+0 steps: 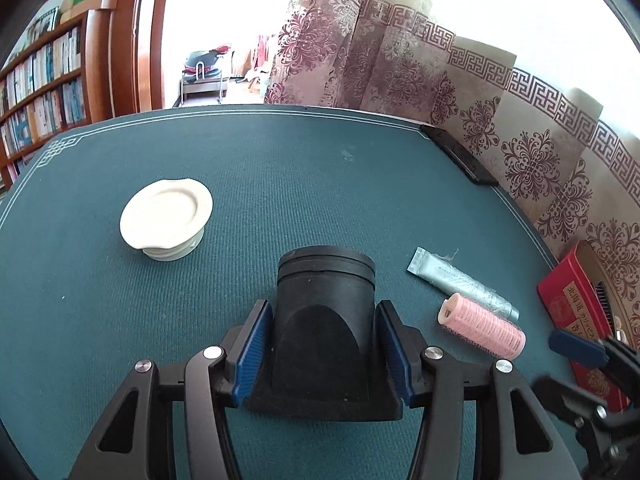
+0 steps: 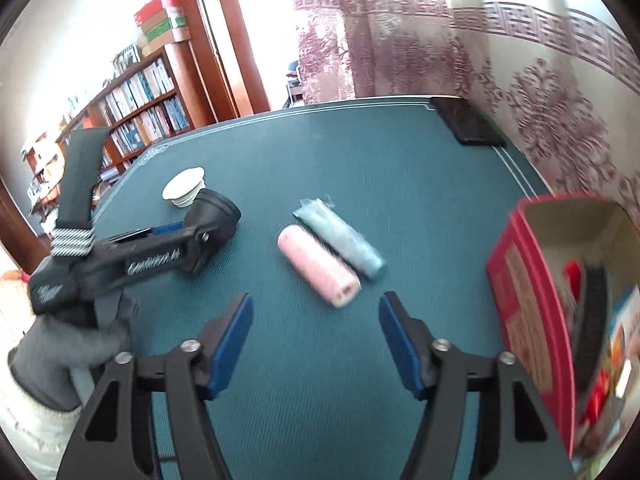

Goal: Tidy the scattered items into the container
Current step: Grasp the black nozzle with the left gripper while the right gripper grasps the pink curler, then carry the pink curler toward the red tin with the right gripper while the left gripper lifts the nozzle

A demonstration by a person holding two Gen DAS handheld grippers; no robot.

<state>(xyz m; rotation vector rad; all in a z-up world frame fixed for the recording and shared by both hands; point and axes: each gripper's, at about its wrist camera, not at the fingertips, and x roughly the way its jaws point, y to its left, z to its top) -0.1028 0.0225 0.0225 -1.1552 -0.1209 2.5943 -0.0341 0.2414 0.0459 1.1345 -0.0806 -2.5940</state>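
Clamping a black nozzle point(image 1: 326, 320), the left gripper point(image 1: 326, 354); right gripper point(image 2: 316, 344) jaws seemingly apart, holding nothing

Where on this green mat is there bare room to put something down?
The widest bare stretch lies between the white lid and the dark phone, up to the mat's far edge. The right side is crowded: silver tube and pink roller lie together beside the red box.

table point(image 1: 280, 184): green mat | curtain point(image 1: 400, 64): patterned, backlit | bookshelf point(image 1: 44, 80): wooden, left | doorway point(image 1: 216, 32): bright
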